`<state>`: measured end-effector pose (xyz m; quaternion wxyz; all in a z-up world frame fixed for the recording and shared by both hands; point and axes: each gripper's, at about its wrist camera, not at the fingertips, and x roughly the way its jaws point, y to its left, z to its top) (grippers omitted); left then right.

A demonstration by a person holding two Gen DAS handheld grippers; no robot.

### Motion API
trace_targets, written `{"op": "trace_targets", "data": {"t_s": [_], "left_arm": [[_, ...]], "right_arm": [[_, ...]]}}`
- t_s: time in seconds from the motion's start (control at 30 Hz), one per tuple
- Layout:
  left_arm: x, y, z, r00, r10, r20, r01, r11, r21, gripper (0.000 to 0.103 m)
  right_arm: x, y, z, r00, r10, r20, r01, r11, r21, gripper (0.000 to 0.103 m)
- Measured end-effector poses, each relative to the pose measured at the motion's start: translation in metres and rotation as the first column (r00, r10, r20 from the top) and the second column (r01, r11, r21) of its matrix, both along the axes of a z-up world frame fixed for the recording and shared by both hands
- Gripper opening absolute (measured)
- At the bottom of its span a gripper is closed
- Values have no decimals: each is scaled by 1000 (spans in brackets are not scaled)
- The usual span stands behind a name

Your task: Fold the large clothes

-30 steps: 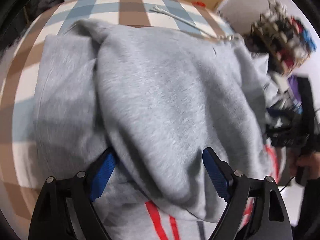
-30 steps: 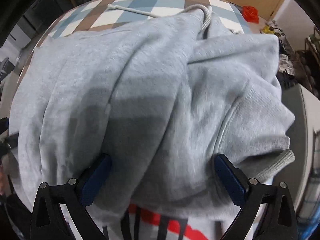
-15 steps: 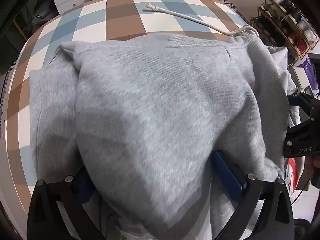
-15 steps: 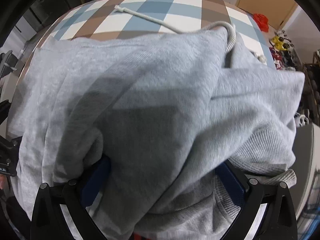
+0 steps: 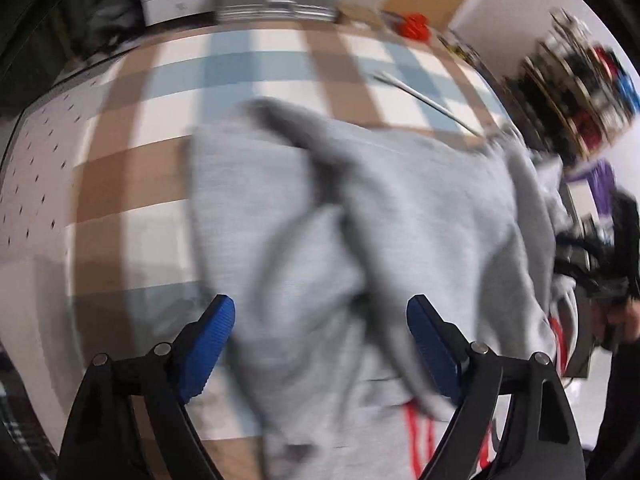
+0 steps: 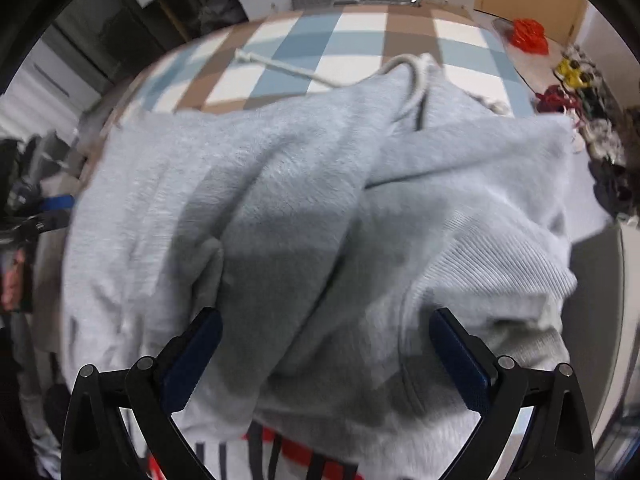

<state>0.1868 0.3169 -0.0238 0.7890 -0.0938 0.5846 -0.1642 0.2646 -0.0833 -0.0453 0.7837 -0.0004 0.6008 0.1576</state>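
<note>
- Grey fleece hoodie, bunched in soft folds, with white cord, lies on the checked tablecloth.
- Left gripper and right gripper both spread wide, grasping nothing.

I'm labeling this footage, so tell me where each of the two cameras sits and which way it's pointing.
Left wrist: on the left gripper, facing forward and down over the gray hoodie on the checkered table; its blue-padded fingers show, spread.
Right wrist: on the right gripper, facing the same way; fingers spread over fabric.
Shared: hoodie, white drawstring, table.
</note>
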Motion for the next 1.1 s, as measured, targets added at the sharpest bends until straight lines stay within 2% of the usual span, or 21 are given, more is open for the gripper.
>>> {"op": "trace_targets", "data": {"t_s": [0.1,0.17,0.23,0.27,0.3,0.4,0.43,0.47,0.5,0.53,0.57,0.63,0.8,0.83,0.9,0.97,1.1], "left_arm": [[3,27,-22,989,127,-80,-134,987,-86,85],[9,25,-30,978,161,-133,-181,972,-152,85],[12,23,-40,979,148,-143,-175,964,-200,85],[13,21,-42,979,146,-143,-174,961,-216,91],[15,16,-41,982,136,-129,-164,957,-239,91],[22,-1,-35,987,118,-111,-143,957,-254,91],[21,-5,-36,989,107,-104,-132,953,-272,87],[25,-7,-38,990,99,-105,-126,948,-293,65],[33,-15,-38,989,97,-111,-126,947,-295,28],[34,-15,-41,987,108,-118,-138,950,-281,15],[36,-16,-38,987,114,-111,-142,945,-296,14],[34,-16,-34,992,102,-74,-118,953,-278,12],[31,-10,-23,988,152,-30,-155,954,-256,9],[31,-10,-22,986,164,-19,-164,956,-242,9],[39,-18,-23,983,185,-24,-185,951,-248,9],[42,-16,-22,977,210,-22,-209,949,-236,9],[56,-19,-12,978,211,-7,-207,953,-220,8]], "right_arm": [[-17,-11,13,998,-54,27,50,992,115,103],[-26,-13,20,997,-68,34,61,983,174,103],[-33,-11,23,997,-61,47,51,979,196,103],[-39,-6,26,997,-50,57,37,978,205,103],[-45,-3,29,997,-35,65,21,978,205,103],[-56,4,30,996,3,95,-22,979,202,103],[-58,8,32,994,10,105,-30,981,194,103],[-57,10,32,994,11,108,-32,981,193,103],[-57,10,31,994,10,110,-32,980,198,103],[-57,10,32,994,4,112,-28,977,209,103],[-63,7,34,993,-6,116,-19,977,212,103],[-61,3,34,992,-25,124,-1,978,207,103],[-42,11,32,987,-57,147,27,980,195,103],[-34,19,25,991,-52,126,30,985,168,103],[-16,38,3,997,-53,47,51,998,43,103],[-1,47,-21,996,-87,-32,87,996,-11,103],[15,65,-28,995,-100,3,100,989,-105,103]]}}
